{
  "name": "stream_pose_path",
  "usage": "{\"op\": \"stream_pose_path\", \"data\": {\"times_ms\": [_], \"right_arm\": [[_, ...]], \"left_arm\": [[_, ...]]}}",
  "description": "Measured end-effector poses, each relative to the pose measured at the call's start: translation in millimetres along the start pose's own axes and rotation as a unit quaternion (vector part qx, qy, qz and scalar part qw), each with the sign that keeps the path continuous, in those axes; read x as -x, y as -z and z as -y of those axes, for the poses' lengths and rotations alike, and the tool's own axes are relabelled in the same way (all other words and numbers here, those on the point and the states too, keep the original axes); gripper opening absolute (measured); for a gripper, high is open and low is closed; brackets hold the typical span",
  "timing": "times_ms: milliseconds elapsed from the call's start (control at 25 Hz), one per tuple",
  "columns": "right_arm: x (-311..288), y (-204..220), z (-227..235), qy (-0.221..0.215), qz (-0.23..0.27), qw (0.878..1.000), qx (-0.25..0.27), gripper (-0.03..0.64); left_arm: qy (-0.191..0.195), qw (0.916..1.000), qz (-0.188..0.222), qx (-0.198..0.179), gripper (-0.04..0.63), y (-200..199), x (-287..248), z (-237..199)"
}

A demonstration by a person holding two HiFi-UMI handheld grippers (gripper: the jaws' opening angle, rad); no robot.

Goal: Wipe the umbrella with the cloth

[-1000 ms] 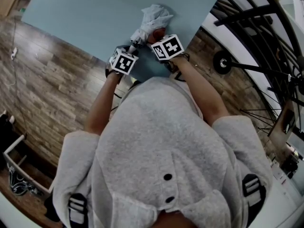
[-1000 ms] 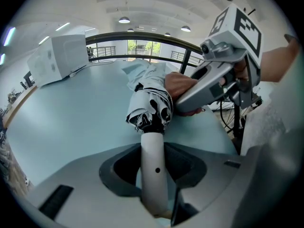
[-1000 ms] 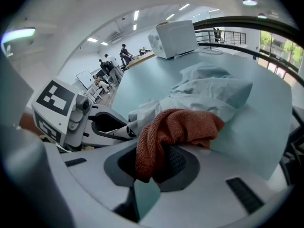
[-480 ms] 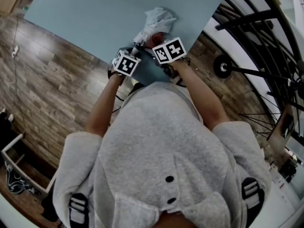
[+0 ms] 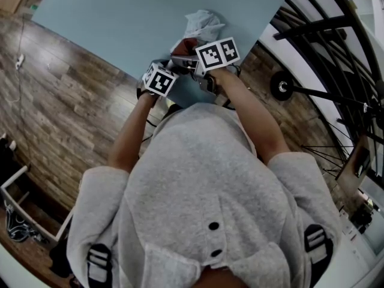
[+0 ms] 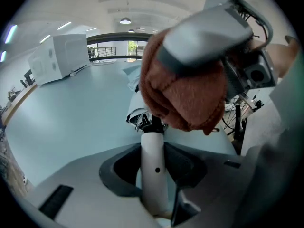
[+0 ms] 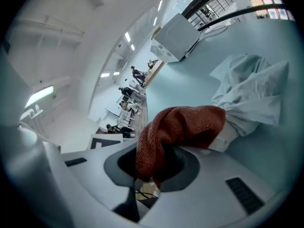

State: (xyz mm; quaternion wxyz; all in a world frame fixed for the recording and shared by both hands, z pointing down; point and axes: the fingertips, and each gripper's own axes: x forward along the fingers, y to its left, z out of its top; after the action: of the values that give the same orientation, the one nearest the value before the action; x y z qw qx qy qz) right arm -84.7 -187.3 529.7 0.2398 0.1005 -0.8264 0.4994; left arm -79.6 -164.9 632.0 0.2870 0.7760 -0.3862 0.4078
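Worktop: pale blue, otherwise bare near the work. The folded umbrella lies on it close to the near right edge.

Left tongs: pinching the umbrella's white handle, one jaw on each side of it. The handle fills the gap.

Right tongs: pressed onto a bunched rust-red cloth. Most of the fabric spills forward out of the jaws.

Key relation: the umbrella's long axis runs straight away from the person. The handle is at the near end in the left tongs, and the crumpled pale canopy is at the far end on the worktop. The cloth hangs over the neck, where the dark rib tips meet the handle, so the unwiped length lies beyond the right tongs along that axis. I cannot tell whether the cloth presses on the neck or sits just above it.

Nearer hand: the right one carries the cloth and is over the umbrella. The left only anchors.

Pose, from the head view:
- The two tongs are close together, right just beyond left.
- Both forearms reach forward from the body.
- The left tongs aim steeply down at the handle.
- The right tongs lie flatter, aimed toward the canopy.

Judgement: the next stroke needs to run outward along the axis.
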Motion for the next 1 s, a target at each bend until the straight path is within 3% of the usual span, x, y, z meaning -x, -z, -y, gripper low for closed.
{"op": "stream_pose_path", "data": {"times_ms": [160,320,400,600,1000], "right_arm": [[6,-15,-16,-0.064,0.010,0.998,-0.002,0.075],[10,-9,-20,-0.088,-0.032,0.995,0.047,0.075],[11,-7,1,-0.056,-0.053,0.995,0.058,0.075],[25,-19,62,0.081,-0.055,0.993,0.072,0.075],[46,-43,88,0.169,-0.041,0.978,0.118,0.074]], "left_arm": [[-0.002,1.0000,-0.001,0.001,0.156,1,2,0],[-0.004,1.0000,0.000,-0.001,0.156,1,2,0],[-0.004,1.0000,0.000,-0.002,0.156,0,2,-1],[-0.005,1.0000,-0.003,-0.004,0.156,1,1,-3],[-0.004,1.0000,-0.006,-0.001,0.156,0,-1,-4]]}}
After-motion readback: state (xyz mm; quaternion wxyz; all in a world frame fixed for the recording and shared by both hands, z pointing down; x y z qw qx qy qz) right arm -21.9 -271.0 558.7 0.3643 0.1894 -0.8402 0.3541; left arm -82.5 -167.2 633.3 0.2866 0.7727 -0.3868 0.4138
